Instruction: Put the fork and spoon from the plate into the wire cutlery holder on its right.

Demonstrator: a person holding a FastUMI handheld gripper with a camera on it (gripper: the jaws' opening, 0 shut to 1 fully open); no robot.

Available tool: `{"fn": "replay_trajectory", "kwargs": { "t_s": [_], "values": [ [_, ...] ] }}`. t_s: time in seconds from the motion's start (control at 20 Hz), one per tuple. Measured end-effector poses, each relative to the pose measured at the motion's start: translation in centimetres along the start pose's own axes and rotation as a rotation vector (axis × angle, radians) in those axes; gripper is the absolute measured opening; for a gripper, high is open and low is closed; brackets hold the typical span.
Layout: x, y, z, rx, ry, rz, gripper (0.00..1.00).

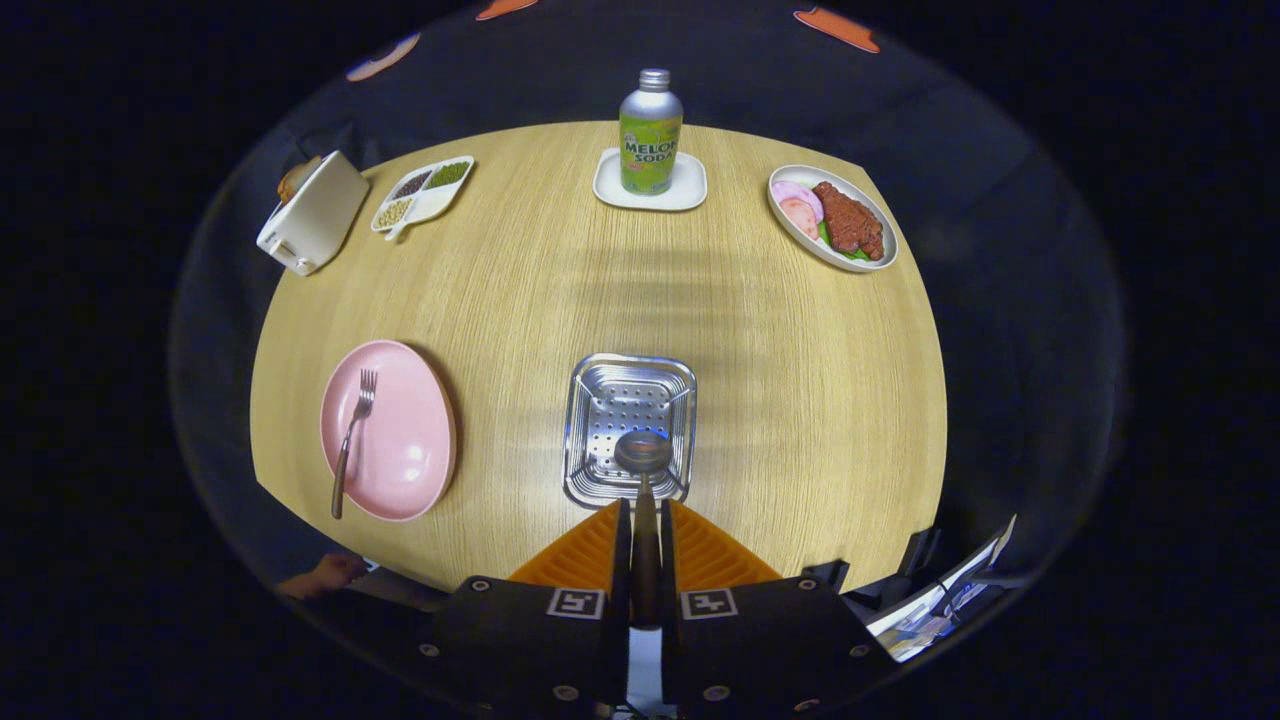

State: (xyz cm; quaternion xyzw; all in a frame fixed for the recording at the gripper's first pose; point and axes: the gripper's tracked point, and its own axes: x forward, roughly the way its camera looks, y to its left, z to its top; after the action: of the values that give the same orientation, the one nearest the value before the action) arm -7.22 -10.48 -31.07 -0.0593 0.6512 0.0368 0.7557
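My gripper (644,520) is shut on the spoon (643,455), gripping its dark handle between both fingers. The spoon's bowl hangs over the near part of the metal cutlery holder (590,400), a square perforated basket just ahead of the fingers. To the left of the holder lies the pink plate (405,445). The fork (352,435) rests on its left side, tines pointing away, its brown handle sticking out over the plate's near rim.
At the table's far side stand a green soda bottle (650,140) on a white coaster (610,185), a plate of meat and ham (833,220), a divided dish of beans (423,192) and a white toaster (312,212). A hand (325,575) shows near the table's front edge.
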Motion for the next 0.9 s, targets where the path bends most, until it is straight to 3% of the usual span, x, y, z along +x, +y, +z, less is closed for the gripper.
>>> {"fn": "replay_trajectory", "kwargs": {
  "t_s": [0.35, 0.55, 0.7, 0.85, 0.9],
  "values": [
    [-1.7, 1.3, 3.4, 0.054, -0.216, -0.010, 0.18],
    [-2.9, 5.6, 3.4, 0.103, -0.293, 0.070, 0.19],
    [-3.8, 8.0, 3.8, 0.076, -0.361, 0.077, 0.32],
    [-3.9, 11.5, 3.1, 0.030, -0.378, 0.099, 0.54],
    [-3.7, 12.6, 2.9, 0.020, -0.375, 0.106, 0.57]
  ]
}}
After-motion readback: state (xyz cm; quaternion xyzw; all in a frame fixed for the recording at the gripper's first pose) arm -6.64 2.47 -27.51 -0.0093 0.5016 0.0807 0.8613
